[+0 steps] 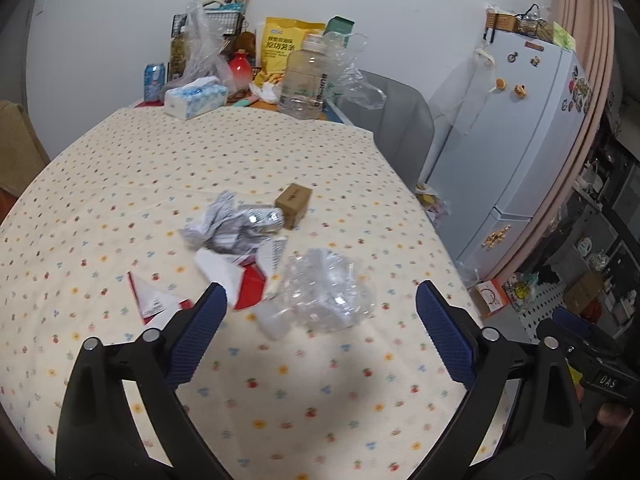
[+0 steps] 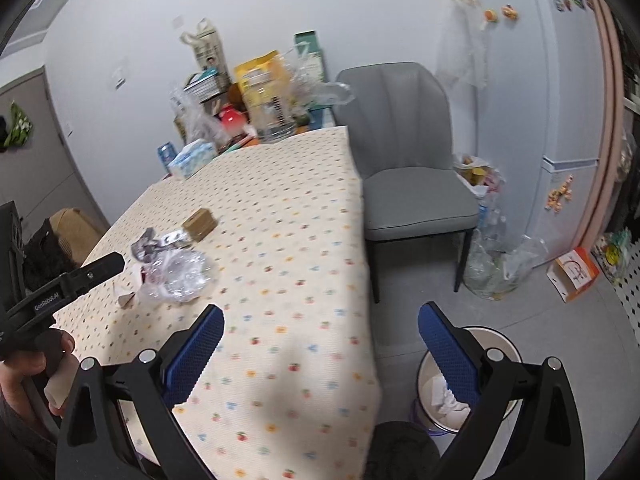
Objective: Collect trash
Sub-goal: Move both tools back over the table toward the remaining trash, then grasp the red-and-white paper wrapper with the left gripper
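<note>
Trash lies mid-table on the flowered cloth (image 1: 280, 152): a crumpled clear plastic wrapper (image 1: 326, 294), crumpled grey-white paper (image 1: 224, 224), a small brown box (image 1: 294, 204), and torn red-and-white packaging (image 1: 244, 280). My left gripper (image 1: 320, 308) is open and empty, just short of the plastic wrapper. My right gripper (image 2: 320, 328) is open and empty, over the table's near right edge. The plastic wrapper (image 2: 180, 276) and brown box (image 2: 200, 224) lie to its far left. A white trash bin (image 2: 496, 380) with paper inside stands on the floor below the right fingers.
Clutter at the table's far end: tissue pack (image 1: 196, 98), clear bottle (image 1: 306, 76), yellow snack bag (image 1: 280, 46), plastic bags. A grey chair (image 2: 408, 168) stands right of the table, a white fridge (image 1: 520, 140) beyond. A bag of bottles (image 2: 496, 264) lies on the floor.
</note>
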